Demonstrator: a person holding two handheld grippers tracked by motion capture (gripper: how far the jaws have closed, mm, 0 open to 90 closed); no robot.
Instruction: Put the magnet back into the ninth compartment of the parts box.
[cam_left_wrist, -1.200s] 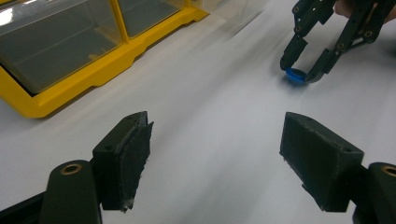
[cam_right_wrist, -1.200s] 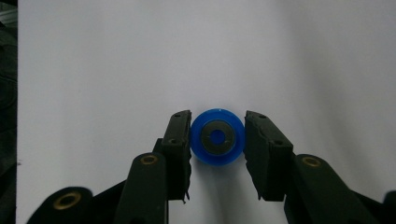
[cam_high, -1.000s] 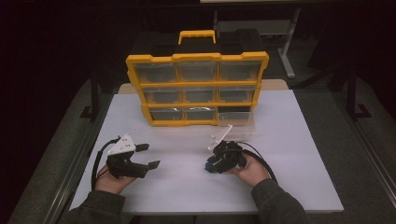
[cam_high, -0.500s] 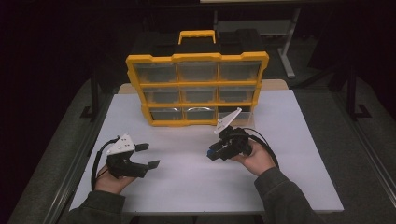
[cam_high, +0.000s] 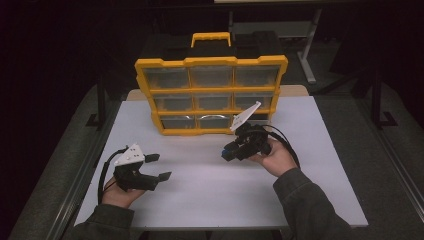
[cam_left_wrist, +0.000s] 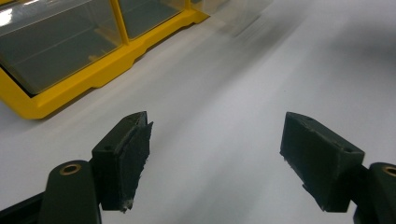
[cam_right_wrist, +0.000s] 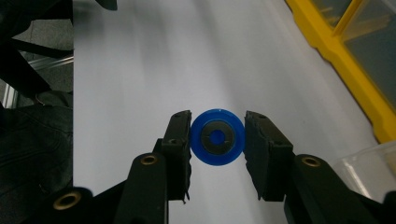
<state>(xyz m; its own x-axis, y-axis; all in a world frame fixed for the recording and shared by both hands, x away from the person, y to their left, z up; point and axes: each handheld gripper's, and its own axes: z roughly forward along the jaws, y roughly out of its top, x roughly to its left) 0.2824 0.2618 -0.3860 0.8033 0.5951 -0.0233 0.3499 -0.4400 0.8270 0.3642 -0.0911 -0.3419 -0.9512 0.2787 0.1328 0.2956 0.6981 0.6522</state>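
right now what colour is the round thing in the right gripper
Blue, with a dark grey centre ring: the disc shows best in the right gripper view.

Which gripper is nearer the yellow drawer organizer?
Right. The right gripper, jaws shut on a blue disc, is just in front of the organizer's lower right corner. The left gripper sits farther back, toward the table's near-left.

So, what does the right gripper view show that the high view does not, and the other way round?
The right gripper view makes clear what the right hand-held gripper grips: a blue round disc with a dark grey ring at its centre, squeezed between the two pads. The high view alone gives the whole yellow organizer case with its carry handle, nine clear compartments, and the left hand-held gripper, jaws open, low over the table. Both share the white table, part of the yellow case, and the right hand-held gripper.
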